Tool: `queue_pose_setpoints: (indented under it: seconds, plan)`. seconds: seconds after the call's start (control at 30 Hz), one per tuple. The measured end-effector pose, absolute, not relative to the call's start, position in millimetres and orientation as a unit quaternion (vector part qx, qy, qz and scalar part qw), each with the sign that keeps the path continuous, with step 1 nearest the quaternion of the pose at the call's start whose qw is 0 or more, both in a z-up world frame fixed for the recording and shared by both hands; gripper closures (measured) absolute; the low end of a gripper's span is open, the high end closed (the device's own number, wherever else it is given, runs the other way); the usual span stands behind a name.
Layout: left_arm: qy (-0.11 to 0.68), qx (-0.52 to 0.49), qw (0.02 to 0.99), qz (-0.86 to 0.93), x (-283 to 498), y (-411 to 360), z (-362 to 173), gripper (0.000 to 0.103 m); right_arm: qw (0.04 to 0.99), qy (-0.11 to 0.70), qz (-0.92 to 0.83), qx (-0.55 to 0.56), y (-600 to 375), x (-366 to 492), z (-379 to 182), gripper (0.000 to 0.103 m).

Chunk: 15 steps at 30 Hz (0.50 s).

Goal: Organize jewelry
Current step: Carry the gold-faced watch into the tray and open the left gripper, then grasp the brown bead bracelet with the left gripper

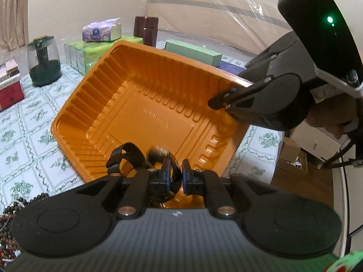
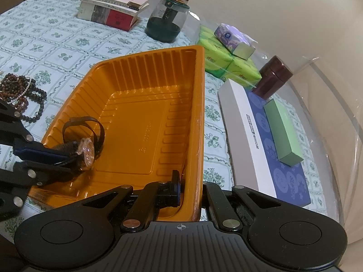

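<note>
The left gripper (image 1: 174,176) pinches a wristwatch (image 2: 87,150) by its black strap, holding it inside the near-left corner of the orange tray (image 1: 145,83), the round face tilted and the strap looping up above the tray floor. The right gripper (image 2: 190,190) is clamped on the tray's right-hand wall, one finger (image 2: 175,185) inside and the other hidden behind the rim, so the tray sits tilted between the two tools. The rest of the tray floor shows only its moulded ribs. Just left of the tray, on the floral tablecloth (image 2: 56,45), lies a heap of dark and reddish bead bracelets (image 2: 20,93) with a thin pale strand among them, well clear of both grippers. Beyond the tray stand a dark green glass-domed jar (image 2: 166,20), a stack of books (image 2: 112,8), green tissue packs (image 2: 229,65) with a purple tissue pack (image 2: 233,37) on top, and a dark maroon canister (image 2: 273,77). To the right lies a flat white-and-blue box (image 2: 249,136) with a slim green box (image 2: 283,131) resting on it.
</note>
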<state>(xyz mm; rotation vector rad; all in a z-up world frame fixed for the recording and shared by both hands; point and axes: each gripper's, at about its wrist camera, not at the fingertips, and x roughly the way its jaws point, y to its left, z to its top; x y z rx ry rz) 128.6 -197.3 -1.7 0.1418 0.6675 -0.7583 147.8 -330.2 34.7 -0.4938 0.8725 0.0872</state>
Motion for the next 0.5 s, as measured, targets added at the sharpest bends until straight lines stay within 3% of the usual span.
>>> queue_pose_setpoints:
  seconds: [0.1, 0.5]
  plan:
    - [0.313, 0.066, 0.875, -0.362, 127, -195, 1, 0.082, 0.876, 0.419, 0.041, -0.237, -330, 148, 34, 0.1]
    - [0.308, 0.042, 0.919, -0.241, 95, -90, 1, 0.078, 0.876, 0.419, 0.041, -0.237, -331, 146, 35, 0.1]
